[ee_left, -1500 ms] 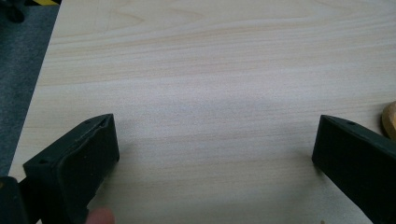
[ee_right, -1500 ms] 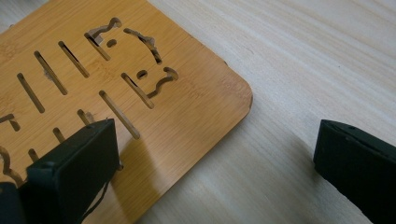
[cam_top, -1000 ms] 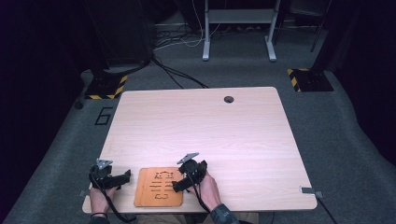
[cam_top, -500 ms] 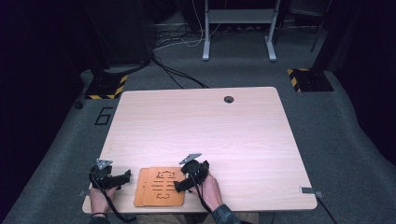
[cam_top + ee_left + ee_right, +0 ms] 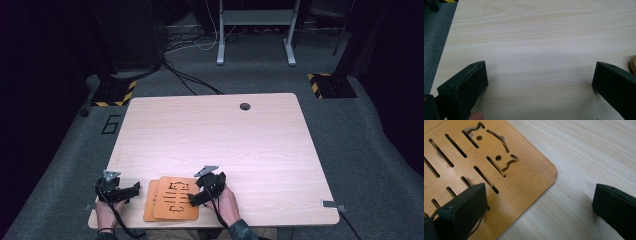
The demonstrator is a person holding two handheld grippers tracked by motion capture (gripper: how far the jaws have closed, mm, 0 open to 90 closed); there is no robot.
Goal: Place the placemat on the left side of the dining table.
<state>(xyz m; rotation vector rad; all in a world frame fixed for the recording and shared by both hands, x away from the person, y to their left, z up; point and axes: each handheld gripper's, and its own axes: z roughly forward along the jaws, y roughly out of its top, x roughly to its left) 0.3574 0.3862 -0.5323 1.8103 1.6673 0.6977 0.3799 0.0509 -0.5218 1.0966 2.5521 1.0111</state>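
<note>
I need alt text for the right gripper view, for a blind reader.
The open right gripper straddles the rounded corner of a slotted wooden board, one jaw over the board and the other over the pale wooden table.

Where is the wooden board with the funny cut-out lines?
In the high view the wooden board lies at the table's near edge, between the left hand-held gripper and the right hand-held gripper.
</note>
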